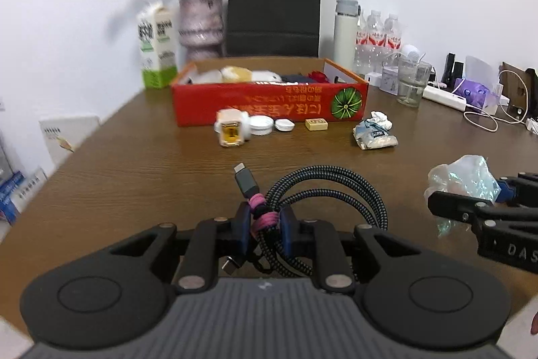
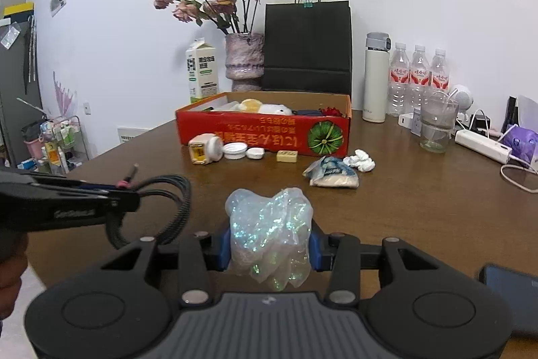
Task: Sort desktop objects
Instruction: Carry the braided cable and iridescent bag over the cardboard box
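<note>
Left fingers (image 1: 265, 224) pinch the coiled braided cable (image 1: 322, 207), right fingers (image 2: 269, 244) squeeze crumpled plastic wrap (image 2: 269, 224); red box (image 2: 265, 132) ahead looks like the drop spot.

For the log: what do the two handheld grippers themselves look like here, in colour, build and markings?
Both match: the left gripper and right gripper have matte black linkage frames with silver pivot pins, blue jaws, two round black discs and a ribbed grey body. White lettering runs along each one's side, only partly readable. No cables or sleeves are visible.
</note>
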Demonstrator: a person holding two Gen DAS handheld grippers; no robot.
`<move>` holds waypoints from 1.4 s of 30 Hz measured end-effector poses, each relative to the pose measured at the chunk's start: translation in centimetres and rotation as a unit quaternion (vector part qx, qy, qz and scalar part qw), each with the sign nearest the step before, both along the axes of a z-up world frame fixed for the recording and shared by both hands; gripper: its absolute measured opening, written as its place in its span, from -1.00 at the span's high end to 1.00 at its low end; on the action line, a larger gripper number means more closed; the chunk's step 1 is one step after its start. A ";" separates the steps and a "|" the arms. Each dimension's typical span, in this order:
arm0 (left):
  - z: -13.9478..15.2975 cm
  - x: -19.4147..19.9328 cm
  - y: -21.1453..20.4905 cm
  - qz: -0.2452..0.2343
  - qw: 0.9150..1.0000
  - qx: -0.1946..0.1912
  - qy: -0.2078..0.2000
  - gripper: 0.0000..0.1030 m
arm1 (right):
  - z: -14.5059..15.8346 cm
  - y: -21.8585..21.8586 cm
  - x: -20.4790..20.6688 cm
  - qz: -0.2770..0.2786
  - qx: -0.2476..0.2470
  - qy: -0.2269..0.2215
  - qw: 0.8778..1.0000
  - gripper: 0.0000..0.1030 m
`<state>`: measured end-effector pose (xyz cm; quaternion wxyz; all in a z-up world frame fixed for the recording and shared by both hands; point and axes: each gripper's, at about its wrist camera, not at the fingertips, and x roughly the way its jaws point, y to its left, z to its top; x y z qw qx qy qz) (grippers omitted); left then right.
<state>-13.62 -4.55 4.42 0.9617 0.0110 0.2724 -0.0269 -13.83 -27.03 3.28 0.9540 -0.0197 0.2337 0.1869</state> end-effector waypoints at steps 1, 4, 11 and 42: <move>0.1 -0.9 0.4 0.001 1.000 -0.002 -0.003 0.63 | 0.1 0.1 -0.6 0.001 -0.002 -0.002 1.000 0.20; 0.2 -3.8 1.8 0.016 1.000 -0.015 -0.009 0.63 | 0.3 0.6 -2.8 0.000 -0.021 -0.013 1.000 0.20; 0.9 -10.6 5.2 0.050 0.998 -0.014 -0.029 0.63 | 1.1 -0.4 -9.3 -0.034 -0.055 -0.031 0.997 0.20; 11.7 11.1 7.3 -0.042 0.994 -0.039 -0.089 0.63 | 8.6 3.0 8.4 0.031 -0.013 -0.073 0.997 0.20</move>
